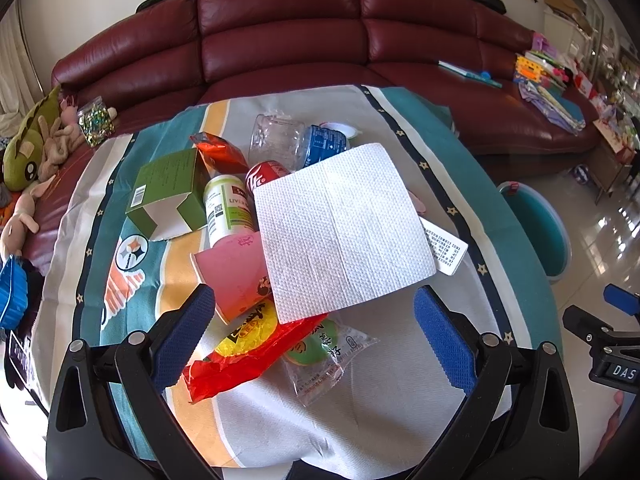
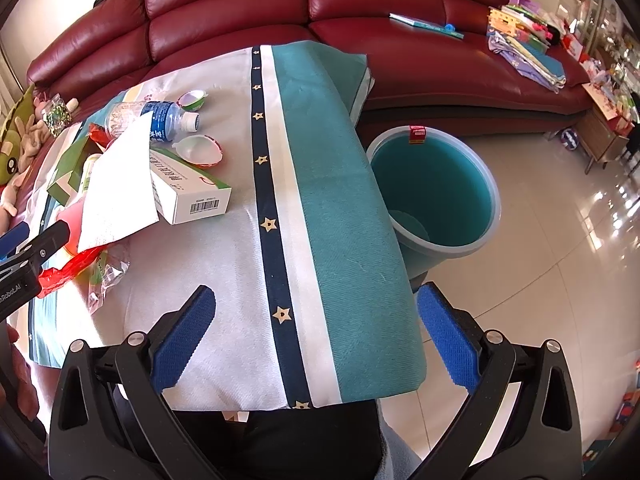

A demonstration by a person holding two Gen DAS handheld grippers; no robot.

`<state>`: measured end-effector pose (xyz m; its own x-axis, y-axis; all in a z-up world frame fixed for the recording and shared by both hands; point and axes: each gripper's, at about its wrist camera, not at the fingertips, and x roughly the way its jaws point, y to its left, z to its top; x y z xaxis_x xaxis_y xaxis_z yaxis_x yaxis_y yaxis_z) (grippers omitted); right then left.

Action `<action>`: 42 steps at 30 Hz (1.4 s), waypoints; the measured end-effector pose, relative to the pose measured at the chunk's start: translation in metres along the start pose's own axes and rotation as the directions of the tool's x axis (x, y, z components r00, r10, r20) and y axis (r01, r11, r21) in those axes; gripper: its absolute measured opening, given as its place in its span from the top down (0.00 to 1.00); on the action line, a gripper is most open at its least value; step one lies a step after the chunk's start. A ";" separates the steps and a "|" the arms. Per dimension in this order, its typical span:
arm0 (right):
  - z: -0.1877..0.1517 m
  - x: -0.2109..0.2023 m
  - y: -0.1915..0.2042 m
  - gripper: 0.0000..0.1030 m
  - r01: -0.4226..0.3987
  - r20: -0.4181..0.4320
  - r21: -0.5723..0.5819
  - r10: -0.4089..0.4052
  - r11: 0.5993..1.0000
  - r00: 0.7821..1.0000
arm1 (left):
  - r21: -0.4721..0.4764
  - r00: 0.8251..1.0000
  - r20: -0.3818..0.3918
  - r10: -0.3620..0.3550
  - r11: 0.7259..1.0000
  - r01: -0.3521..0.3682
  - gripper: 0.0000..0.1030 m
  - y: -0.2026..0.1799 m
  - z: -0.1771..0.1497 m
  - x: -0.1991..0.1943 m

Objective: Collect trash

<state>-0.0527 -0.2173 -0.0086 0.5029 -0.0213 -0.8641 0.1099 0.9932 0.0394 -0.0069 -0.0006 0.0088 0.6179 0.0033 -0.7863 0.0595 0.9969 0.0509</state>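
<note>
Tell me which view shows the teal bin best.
The right wrist view: the teal bin shows its whole rim and inside, standing on the floor beside the table. The left wrist view catches only part of it past the tablecloth edge.

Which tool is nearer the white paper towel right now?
Left. The left tool hangs open just before the white paper towel; the right tool, open too, is off toward the table's bucket-side edge.

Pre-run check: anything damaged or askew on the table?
Yes: the clear plastic bottle lies on its side, crumpled, behind the white paper towel; the green carton is torn open at one end.
</note>
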 end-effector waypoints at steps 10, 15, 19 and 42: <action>-0.002 0.003 -0.007 0.06 0.000 -0.006 0.016 0.000 1.000 1.000 | -0.005 1.000 0.008 0.001 1.000 -0.001 0.04 0.002 -0.002 -0.004; -0.002 0.003 -0.007 0.06 0.000 -0.006 0.017 0.000 1.000 1.000 | -0.006 1.000 0.009 0.001 1.000 -0.001 0.04 0.002 -0.002 -0.004; -0.004 0.004 -0.009 0.06 0.001 -0.007 0.022 -0.001 1.000 1.000 | -0.006 1.000 0.009 0.000 1.000 0.000 0.04 0.001 -0.002 -0.004; -0.005 0.005 -0.010 0.06 0.002 -0.013 0.022 -0.002 1.000 1.000 | -0.007 1.000 0.005 0.001 1.000 -0.001 0.04 0.003 -0.005 -0.003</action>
<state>-0.0555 -0.2266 -0.0158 0.4916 -0.0214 -0.8705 0.1294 0.9904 0.0487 -0.0124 0.0023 0.0088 0.6220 0.0036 -0.7830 0.0537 0.9974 0.0472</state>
